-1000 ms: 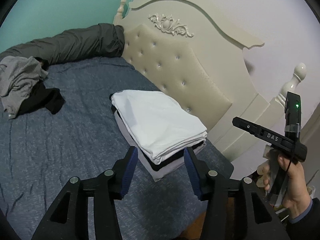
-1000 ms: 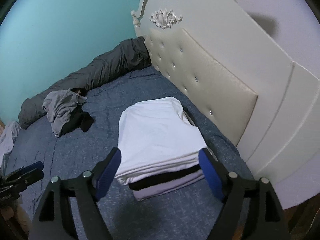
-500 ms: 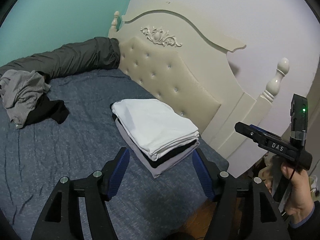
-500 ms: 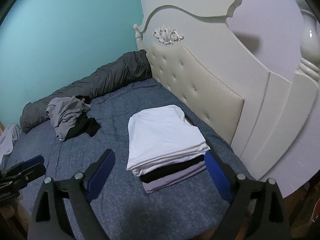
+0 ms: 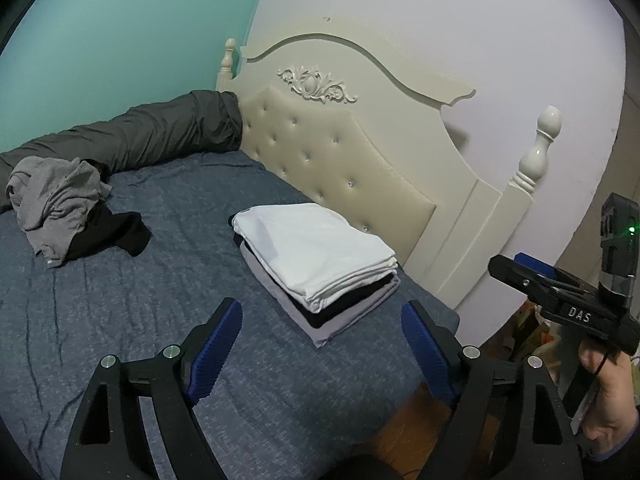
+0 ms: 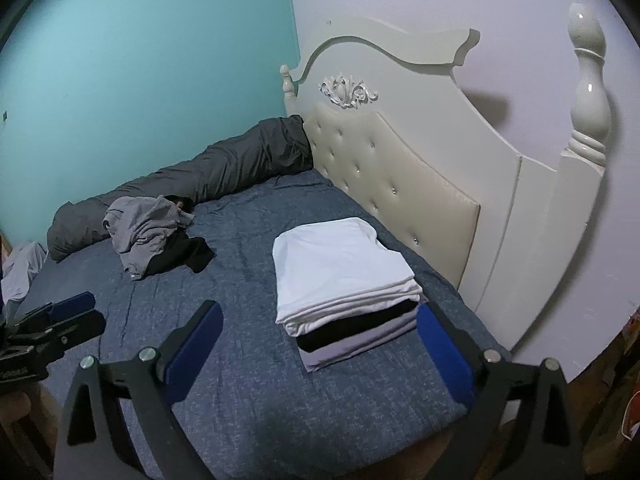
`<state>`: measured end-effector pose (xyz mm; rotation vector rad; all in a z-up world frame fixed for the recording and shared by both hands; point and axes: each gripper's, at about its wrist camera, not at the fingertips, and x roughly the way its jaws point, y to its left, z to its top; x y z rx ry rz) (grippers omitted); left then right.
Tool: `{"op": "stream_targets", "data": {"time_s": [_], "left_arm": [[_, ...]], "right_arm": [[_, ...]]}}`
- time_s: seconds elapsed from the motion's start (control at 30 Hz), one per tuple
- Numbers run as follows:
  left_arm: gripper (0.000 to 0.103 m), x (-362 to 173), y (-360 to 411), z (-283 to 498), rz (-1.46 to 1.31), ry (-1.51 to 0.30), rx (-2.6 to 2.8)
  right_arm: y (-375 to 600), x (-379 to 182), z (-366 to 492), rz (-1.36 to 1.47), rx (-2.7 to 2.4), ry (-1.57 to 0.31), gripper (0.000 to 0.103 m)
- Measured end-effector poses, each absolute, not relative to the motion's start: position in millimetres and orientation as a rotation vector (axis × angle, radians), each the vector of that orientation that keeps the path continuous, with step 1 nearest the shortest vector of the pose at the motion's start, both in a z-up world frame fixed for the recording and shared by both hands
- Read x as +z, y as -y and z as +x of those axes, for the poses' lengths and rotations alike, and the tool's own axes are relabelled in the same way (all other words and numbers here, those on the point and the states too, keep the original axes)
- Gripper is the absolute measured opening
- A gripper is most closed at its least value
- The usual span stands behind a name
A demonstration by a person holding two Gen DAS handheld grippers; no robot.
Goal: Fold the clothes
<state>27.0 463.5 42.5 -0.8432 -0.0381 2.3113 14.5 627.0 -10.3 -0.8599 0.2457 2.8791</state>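
Left wrist view takes in a wide bed with a blue-grey mottled cover (image 5: 120, 304), set in a corner where a turquoise wall (image 5: 120, 28) meets a pale lilac wall (image 5: 460, 20). At the head stands a cream carved headboard with a tufted, studded panel (image 5: 340, 152) and a turned white post (image 5: 538, 148). Along the turquoise wall lies a long dark grey rolled duvet (image 5: 148, 136).

On the cover, close to the headboard, sits a neat stack of folded clothes (image 5: 320, 264): a folded white garment (image 5: 312, 248) on top, a black layer under it and a pale lilac-grey piece at the bottom. Well apart from it, near the duvet, lies a crumpled grey garment (image 5: 52, 200) touching a rumpled black garment (image 5: 112, 232), both unfolded.

The left gripper, black with blue ribbed pads (image 5: 320, 344), hangs over the near part of the bed with its fingers spread wide and nothing between them; the stack lies beyond the tips, untouched. The right gripper (image 6: 318, 344) is likewise splayed wide and empty, its right pad just beside the stack's near corner in the right wrist view, though contact cannot be judged. A hand (image 5: 608, 396) grips its handle at the edge of the left wrist view
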Motion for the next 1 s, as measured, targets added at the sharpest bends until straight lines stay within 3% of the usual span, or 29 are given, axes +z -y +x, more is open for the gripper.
{"op": "stream_targets", "data": {"time_s": [0.13,0.43,1.0], "left_arm": [[0.097,42,-461,37,-0.833,0.028,2.309],[0.102,46,-451,55,-0.793,0.021,2.323],[0.103,42,-429,79,-0.781,0.014,2.352]], "right_arm": [[-617,-9,29,-0.841,2.881,-0.232,0.099],[-602,-6,54,-0.813,2.895,-0.237,0.099],[-575,2,93,-0.742,2.916,-0.215,0.099]]}}
